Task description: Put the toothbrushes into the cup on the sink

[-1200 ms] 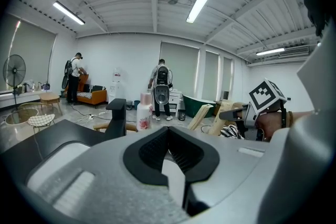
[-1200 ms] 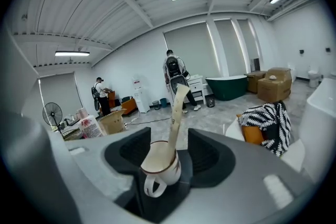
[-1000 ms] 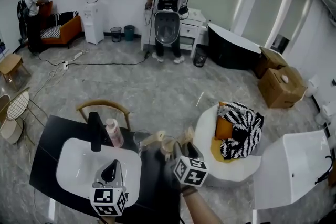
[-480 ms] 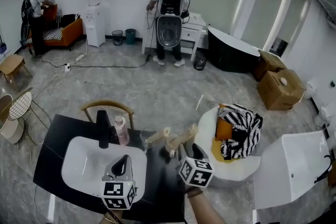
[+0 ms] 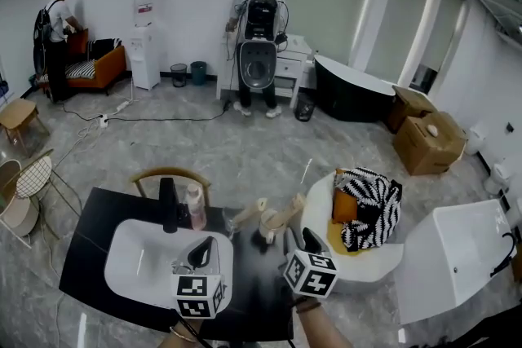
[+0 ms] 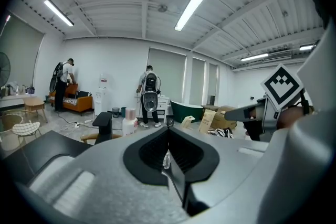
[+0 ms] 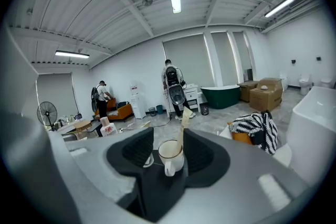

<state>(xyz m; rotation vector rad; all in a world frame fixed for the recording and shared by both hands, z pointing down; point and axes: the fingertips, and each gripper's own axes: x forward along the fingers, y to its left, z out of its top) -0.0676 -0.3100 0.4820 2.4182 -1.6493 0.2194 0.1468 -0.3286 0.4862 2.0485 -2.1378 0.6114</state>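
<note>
In the head view, the black counter (image 5: 254, 299) filled the lower left of the frame, with the white sink (image 5: 130, 261) set into it. A black faucet (image 5: 167, 203) and a pink bottle (image 5: 196, 206) stood at the sink's upper edge.

The cup (image 5: 267, 226), white with a dark rim, stood upright on the counter just right of the sink, near the frame's lower centre. One pale toothbrush (image 5: 287, 213) stood in it, leaning toward the upper right. A second toothbrush (image 5: 249, 213) slanted just left of the cup. Its lower end was at what looked like a clear glass (image 5: 230, 222), but we could not tell whether it sat inside.

The left gripper (image 5: 202, 249) hovered over the sink's right rim at the lower centre-left. Its jaws were pressed together with nothing between them.

The right gripper (image 5: 307, 241) hung at the lower centre, just right of the cup and apart from it. Its jaws were spread wide, though they had just been closing a little. In the right gripper view, the cup and its toothbrush showed in the gap ahead of the jaws. The pads touched neither.

To the right of the counter, a black-and-white striped cloth (image 5: 371, 201) lay heaped on a round white piece. At the top of the frame, a person (image 5: 259, 28) stood with their back to us.
</note>
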